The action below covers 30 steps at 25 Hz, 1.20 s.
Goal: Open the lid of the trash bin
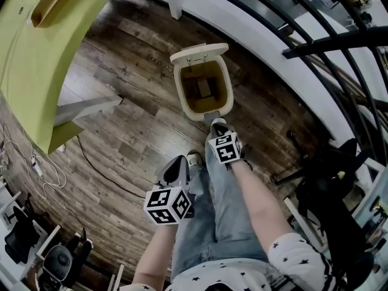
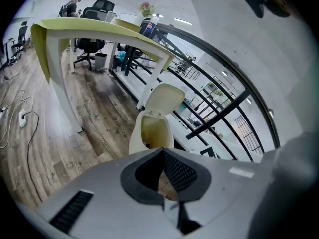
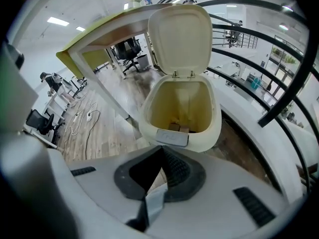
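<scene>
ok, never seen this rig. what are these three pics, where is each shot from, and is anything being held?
There is no robot here: a person holds a two-jaw gripper in each hand. The head view looks steeply down from the person's head at the left gripper and right gripper, each carrying a marker cube, above a wooden floor. The other two pictures come from cameras riding on each gripper and looking along its jaws. Ahead stands a cream trash bin with its lid already up. Small brown scraps lie at its bottom. Both grippers have their jaws together and hold nothing. The right one is nearest the bin's front.
</scene>
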Available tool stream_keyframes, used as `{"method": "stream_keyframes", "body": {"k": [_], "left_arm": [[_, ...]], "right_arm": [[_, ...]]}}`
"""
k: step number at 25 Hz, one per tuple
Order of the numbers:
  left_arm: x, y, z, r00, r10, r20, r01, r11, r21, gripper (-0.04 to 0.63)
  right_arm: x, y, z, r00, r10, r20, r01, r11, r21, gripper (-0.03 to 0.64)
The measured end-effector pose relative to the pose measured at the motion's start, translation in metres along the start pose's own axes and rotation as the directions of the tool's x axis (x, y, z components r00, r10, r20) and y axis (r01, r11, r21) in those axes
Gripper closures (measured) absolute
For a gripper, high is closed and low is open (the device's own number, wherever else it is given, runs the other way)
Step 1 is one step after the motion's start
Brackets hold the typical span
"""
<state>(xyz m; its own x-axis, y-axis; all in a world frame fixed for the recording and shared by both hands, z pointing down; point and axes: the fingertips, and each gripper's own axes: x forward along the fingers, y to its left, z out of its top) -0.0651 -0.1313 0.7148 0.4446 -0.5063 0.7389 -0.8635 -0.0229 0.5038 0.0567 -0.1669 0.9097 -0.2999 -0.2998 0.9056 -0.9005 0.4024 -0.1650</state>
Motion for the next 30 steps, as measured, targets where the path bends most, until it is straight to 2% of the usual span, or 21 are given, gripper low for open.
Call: {"method": "stream_keyframes", "body": {"k": [11, 16, 30], "left_arm": [[-0.041, -0.014, 0.0, 0.999, -0.031, 0.017, 0.03, 0.998, 0.06, 0.588], [-0.064, -0.019, 0.0, 0.999, -0.04, 0.036, 0.037, 0.996, 0.087, 0.588], [-0.127, -0.052, 0.0, 0.993, -0.102, 0.052, 0.093, 0.984, 0.15, 0.588]], "right_arm": [[-0.06, 0.03, 0.013, 0.992, -0.011, 0.126, -0.003, 0.994, 0.109, 0.623], [-0.092, 0.045, 0.019, 0.983, -0.013, 0.183, -0.009, 0.993, 0.116, 0.623], [-0.203, 0.091, 0.015, 0.969, -0.018, 0.247, -0.01, 0.994, 0.112, 0.623]]}}
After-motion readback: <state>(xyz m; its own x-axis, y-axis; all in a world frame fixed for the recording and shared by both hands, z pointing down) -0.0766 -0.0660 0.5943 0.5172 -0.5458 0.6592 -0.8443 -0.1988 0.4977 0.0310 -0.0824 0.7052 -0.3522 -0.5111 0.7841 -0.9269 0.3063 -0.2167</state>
